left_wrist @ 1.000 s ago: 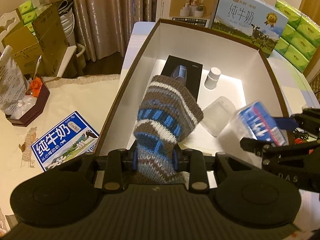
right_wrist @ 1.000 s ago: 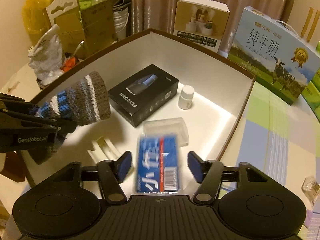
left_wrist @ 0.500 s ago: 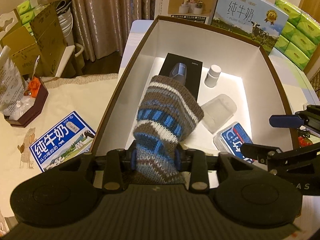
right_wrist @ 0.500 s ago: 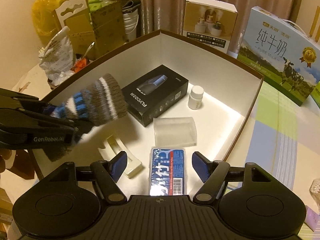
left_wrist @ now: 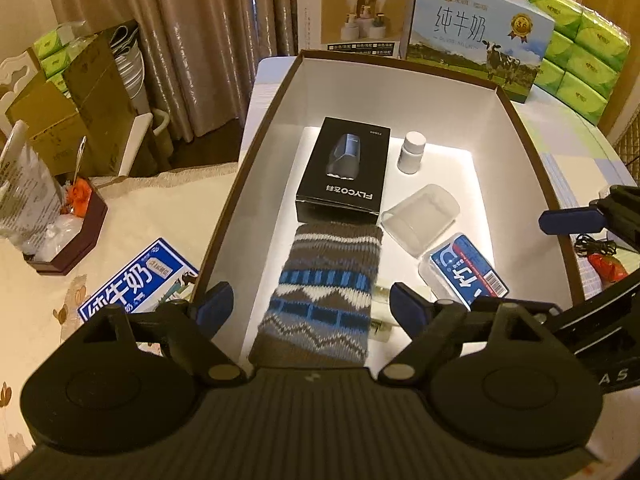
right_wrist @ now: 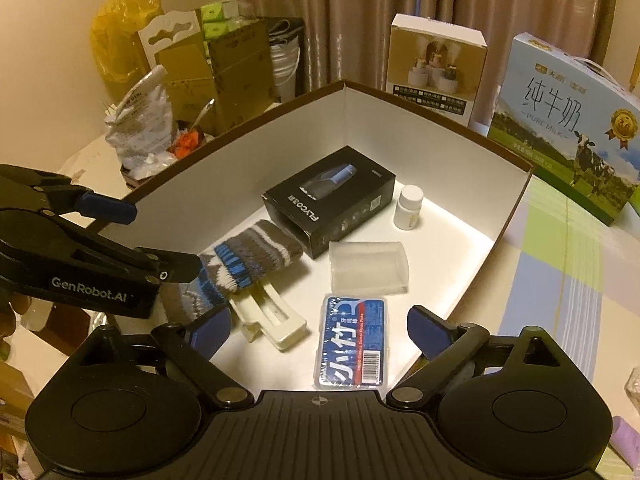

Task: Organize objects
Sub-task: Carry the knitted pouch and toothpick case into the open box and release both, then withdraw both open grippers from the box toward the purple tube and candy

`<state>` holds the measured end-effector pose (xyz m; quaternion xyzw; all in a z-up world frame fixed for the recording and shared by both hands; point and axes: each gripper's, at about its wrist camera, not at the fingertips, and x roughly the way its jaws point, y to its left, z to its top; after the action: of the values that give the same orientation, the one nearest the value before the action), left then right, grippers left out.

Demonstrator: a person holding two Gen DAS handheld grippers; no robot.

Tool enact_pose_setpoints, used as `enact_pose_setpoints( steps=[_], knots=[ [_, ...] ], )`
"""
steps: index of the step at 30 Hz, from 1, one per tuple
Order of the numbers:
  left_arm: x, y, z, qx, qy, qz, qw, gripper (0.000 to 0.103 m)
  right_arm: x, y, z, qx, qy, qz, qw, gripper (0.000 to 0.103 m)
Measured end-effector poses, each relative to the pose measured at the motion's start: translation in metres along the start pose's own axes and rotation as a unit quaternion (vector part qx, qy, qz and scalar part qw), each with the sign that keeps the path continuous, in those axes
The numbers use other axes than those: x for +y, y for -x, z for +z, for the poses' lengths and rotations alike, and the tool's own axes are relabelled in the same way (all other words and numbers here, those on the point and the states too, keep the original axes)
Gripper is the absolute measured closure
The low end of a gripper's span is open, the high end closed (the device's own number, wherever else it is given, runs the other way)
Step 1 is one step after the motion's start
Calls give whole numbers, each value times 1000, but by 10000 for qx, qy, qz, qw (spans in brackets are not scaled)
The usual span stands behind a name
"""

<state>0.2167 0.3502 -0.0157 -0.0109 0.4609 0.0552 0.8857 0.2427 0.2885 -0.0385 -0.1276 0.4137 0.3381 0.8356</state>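
A brown-rimmed white box [left_wrist: 256, 148] holds a knitted striped sock [left_wrist: 328, 292], a black FLYCO box [left_wrist: 346, 168], a small white bottle [left_wrist: 412, 152], a clear plastic case [left_wrist: 420, 216], a blue floss-pick pack [left_wrist: 468, 270] and a cream plastic tray [right_wrist: 268, 312]. My left gripper [left_wrist: 312, 308] is open and empty above the sock, which lies flat partly over the tray. My right gripper [right_wrist: 320, 326] is open and empty above the blue pack [right_wrist: 352, 344]. The sock also shows in the right wrist view [right_wrist: 248, 256].
A blue milk carton [left_wrist: 136, 280] lies on the table left of the box. A large milk carton box [left_wrist: 476, 36], a diffuser box [left_wrist: 352, 12] and green tissue packs [left_wrist: 580, 44] stand behind. A dark tray with a bag [left_wrist: 60, 240] sits far left.
My left gripper opened and let the sock go; it now lies flat in the box. My right gripper released the blue pack into the box earlier and opened wider.
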Motion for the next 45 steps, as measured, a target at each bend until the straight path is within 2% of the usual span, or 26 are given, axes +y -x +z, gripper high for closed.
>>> enact_pose_setpoints(
  steps=[20, 32, 45],
  knots=[
    [-4, 58, -21, -236, 250, -12, 9994, 16, 5, 59, -21, -338, -497, 185, 9980, 10],
    [-23, 85, -39, -324, 178, -99, 9993, 16, 4, 92, -45, -445, -762, 212, 9959, 10],
    [-57, 102, -60, -205, 57, -227, 9995, 16, -12, 121, -77, -391, -1021, 157, 9939, 10]
  ],
)
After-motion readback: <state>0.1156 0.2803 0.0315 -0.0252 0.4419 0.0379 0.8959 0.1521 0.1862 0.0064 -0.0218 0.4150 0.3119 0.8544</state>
